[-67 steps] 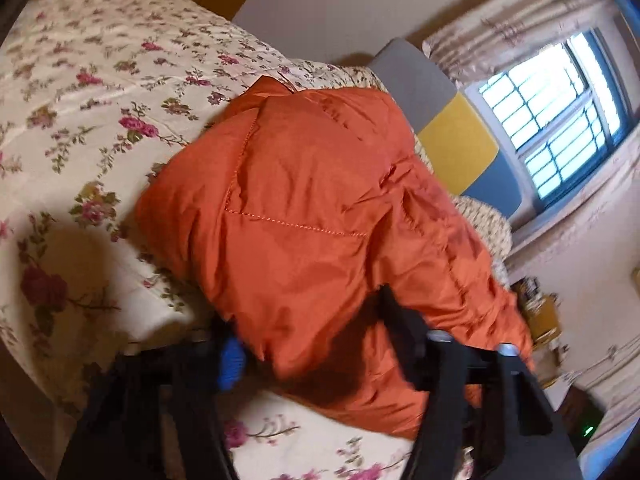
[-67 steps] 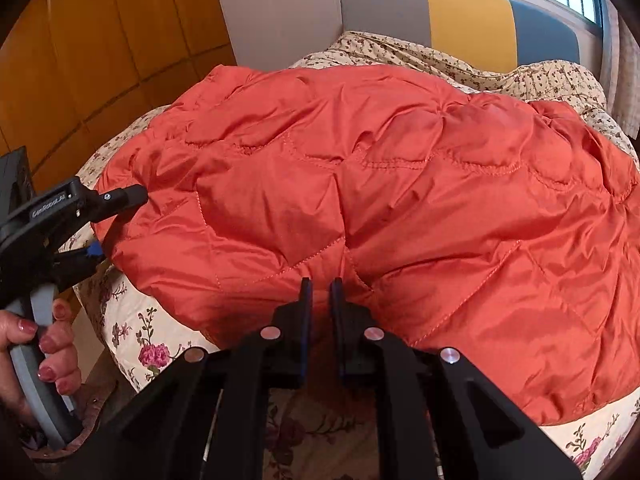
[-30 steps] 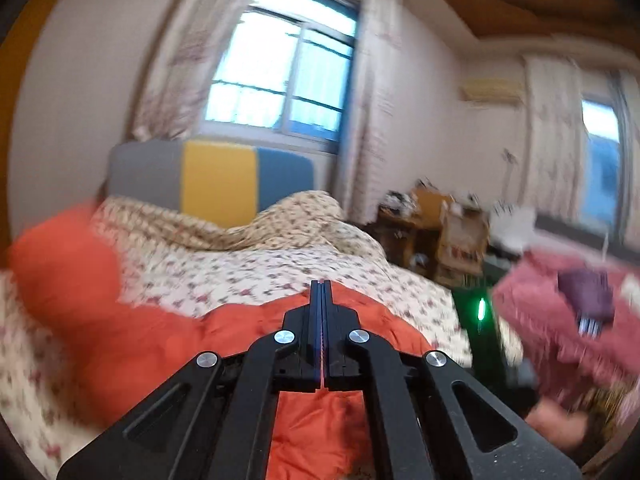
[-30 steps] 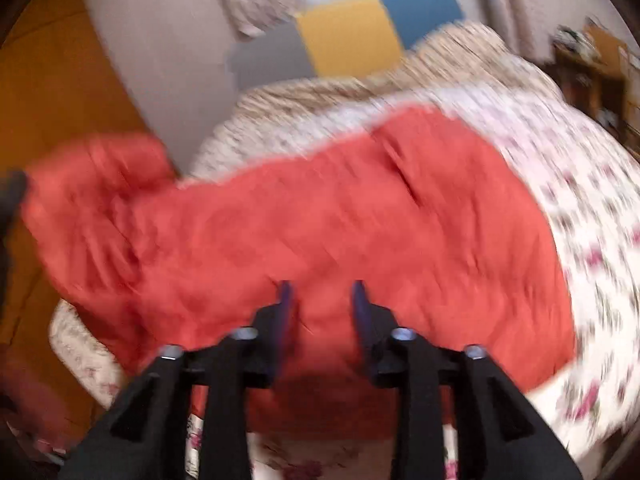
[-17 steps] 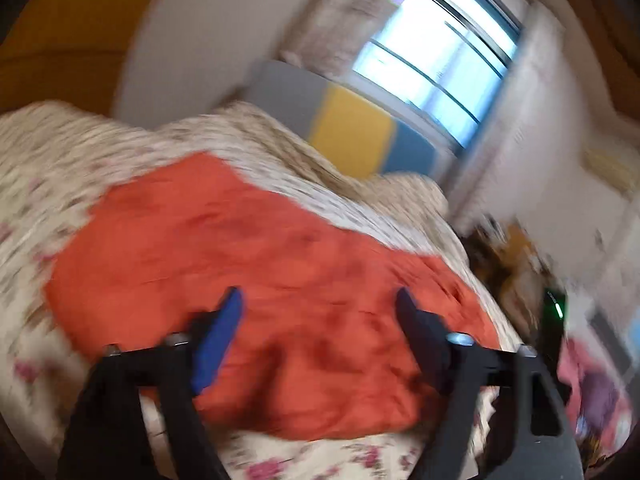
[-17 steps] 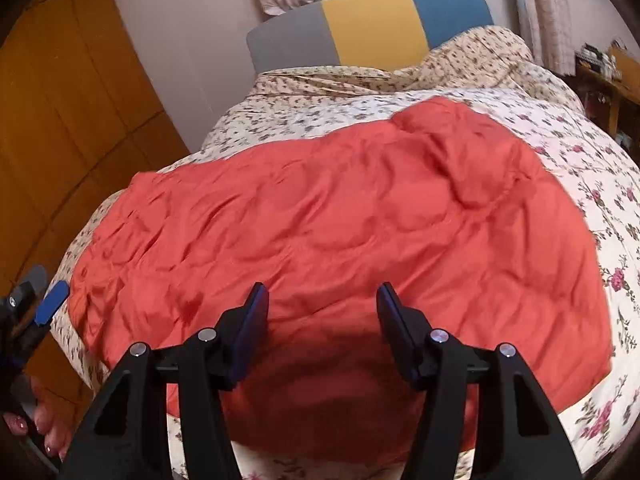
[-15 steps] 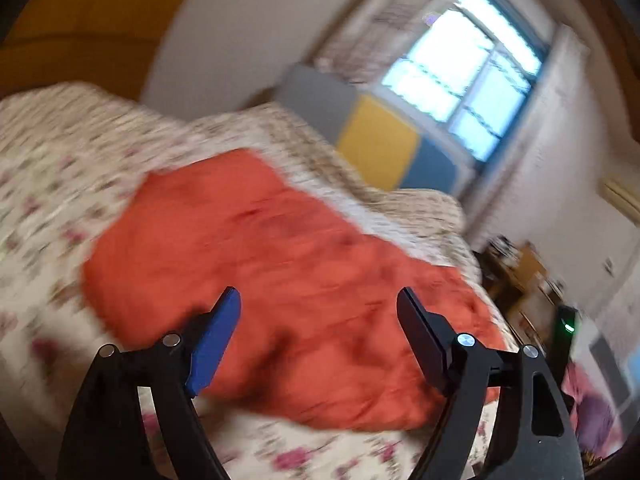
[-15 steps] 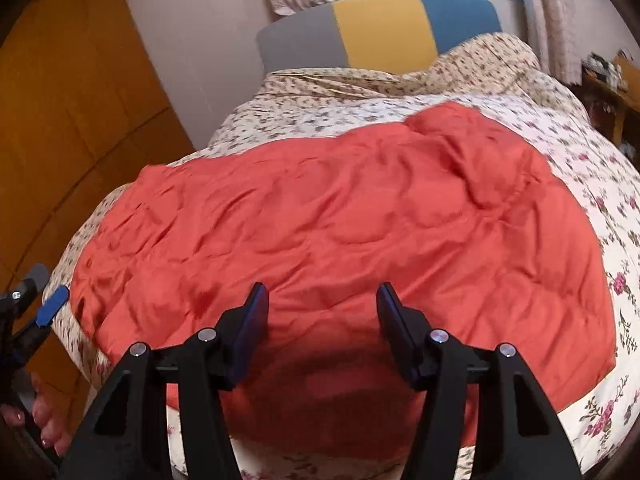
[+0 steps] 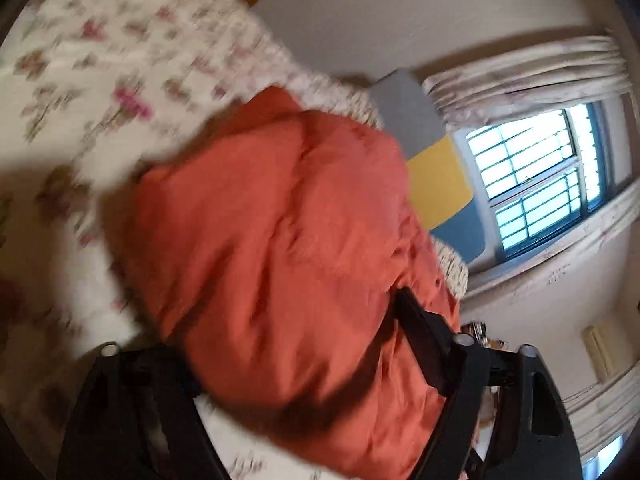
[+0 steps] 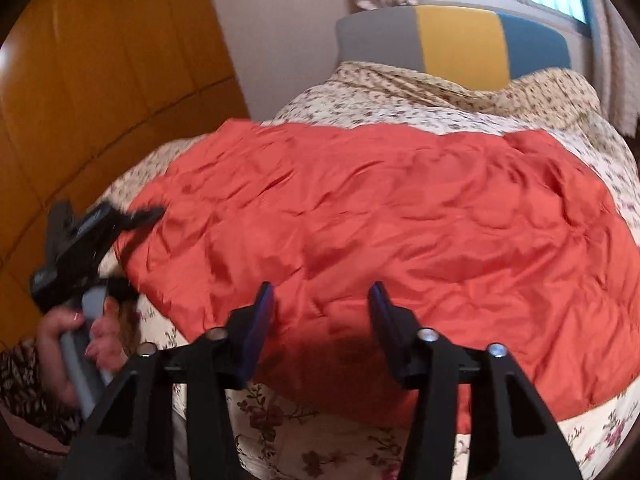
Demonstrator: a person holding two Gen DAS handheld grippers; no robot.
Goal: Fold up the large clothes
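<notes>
An orange quilted garment [image 10: 392, 232] lies spread flat across the floral bed [image 10: 320, 452]. It also fills the middle of the left wrist view [image 9: 288, 248], which is blurred. My right gripper [image 10: 320, 312] is open and empty, just above the garment's near edge. My left gripper [image 9: 288, 344] is open, its jaws wide on either side of the garment's left end without closing on it. It also shows in the right wrist view [image 10: 120, 248] at the garment's left corner, held by a hand.
A headboard of grey, yellow and blue panels [image 10: 452, 40] stands at the far end of the bed. A rumpled floral duvet [image 10: 460, 92] lies in front of it. Orange wood panelling [image 10: 100, 80] runs along the left. A window [image 9: 532, 184] is beyond.
Both grippers let go of the garment and opened; it now lies spread flat. The left gripper has swung back down to the garment's left end. The right gripper moved slightly closer.
</notes>
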